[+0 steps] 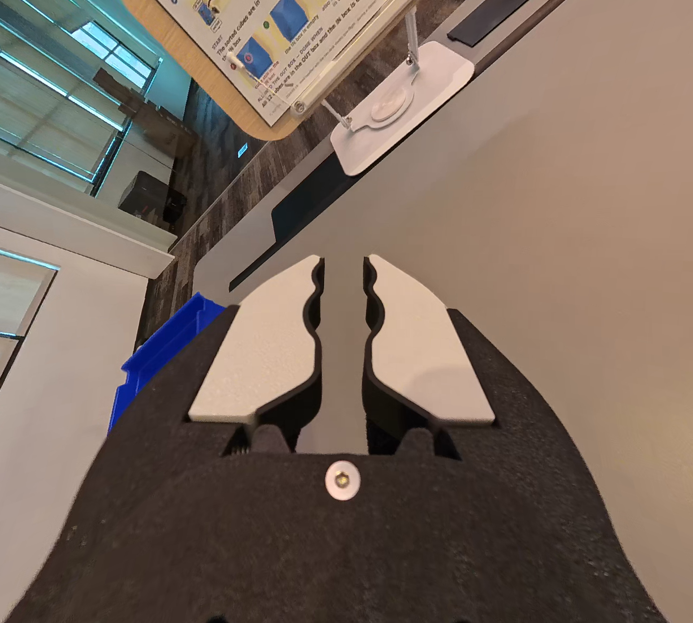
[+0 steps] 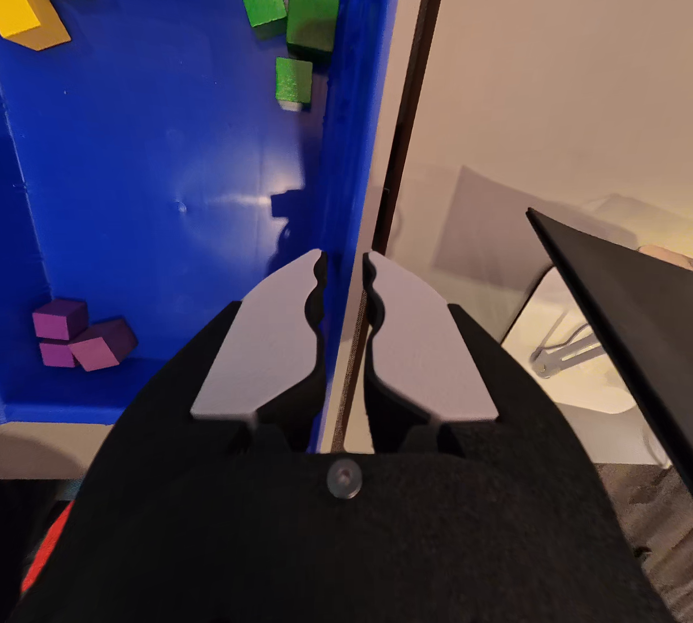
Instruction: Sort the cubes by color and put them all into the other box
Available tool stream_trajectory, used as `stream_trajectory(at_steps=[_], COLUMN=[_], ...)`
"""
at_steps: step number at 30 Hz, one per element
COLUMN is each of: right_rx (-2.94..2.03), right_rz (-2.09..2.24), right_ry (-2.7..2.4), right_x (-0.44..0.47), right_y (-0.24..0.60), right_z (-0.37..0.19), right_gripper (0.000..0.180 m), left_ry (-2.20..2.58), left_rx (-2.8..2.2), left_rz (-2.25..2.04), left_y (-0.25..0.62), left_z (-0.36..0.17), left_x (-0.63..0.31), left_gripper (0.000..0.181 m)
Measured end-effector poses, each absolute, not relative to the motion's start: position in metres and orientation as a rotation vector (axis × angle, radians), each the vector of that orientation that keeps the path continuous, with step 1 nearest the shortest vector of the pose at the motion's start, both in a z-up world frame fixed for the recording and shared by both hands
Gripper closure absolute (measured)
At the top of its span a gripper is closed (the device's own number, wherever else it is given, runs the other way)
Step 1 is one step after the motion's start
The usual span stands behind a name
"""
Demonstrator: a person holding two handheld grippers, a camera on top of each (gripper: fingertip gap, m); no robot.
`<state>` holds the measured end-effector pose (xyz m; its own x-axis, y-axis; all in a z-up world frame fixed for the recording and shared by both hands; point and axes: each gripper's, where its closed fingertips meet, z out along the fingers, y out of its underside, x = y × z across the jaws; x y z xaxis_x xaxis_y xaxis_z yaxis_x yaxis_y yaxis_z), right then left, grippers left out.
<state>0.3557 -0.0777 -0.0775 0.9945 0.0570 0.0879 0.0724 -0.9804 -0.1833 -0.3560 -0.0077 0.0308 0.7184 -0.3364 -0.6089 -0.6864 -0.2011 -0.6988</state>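
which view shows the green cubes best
The right wrist view: three green cubes sit clustered against the right wall of the blue box, seen from above. The left wrist view shows none, only an outer edge of a blue box.

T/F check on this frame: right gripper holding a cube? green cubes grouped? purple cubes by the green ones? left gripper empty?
1. The right gripper holds a cube. False: its jaws are apart with nothing between them.
2. The green cubes sit together by one wall of the blue box. True.
3. The purple cubes touch the green ones. False: they lie apart, in another corner.
4. The left gripper is empty. True.
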Motion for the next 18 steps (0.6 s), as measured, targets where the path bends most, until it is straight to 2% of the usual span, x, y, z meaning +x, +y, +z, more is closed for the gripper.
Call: stream_trajectory(at_steps=[11, 18], right_rx=[-2.934, -2.961], right_rz=[0.037, 0.118], right_ry=[0.076, 0.132], right_x=[0.350, 0.345], right_y=[-0.068, -0.070], right_z=[-0.088, -0.104], right_gripper=[0.150, 0.163], left_ry=[0.723, 0.705], left_rx=[-1.809, -1.803], left_rz=[0.368, 0.342], left_y=[-0.027, -0.034], left_z=[0.040, 0.040], left_x=[-0.389, -0.401], left_gripper=[0.162, 0.162])
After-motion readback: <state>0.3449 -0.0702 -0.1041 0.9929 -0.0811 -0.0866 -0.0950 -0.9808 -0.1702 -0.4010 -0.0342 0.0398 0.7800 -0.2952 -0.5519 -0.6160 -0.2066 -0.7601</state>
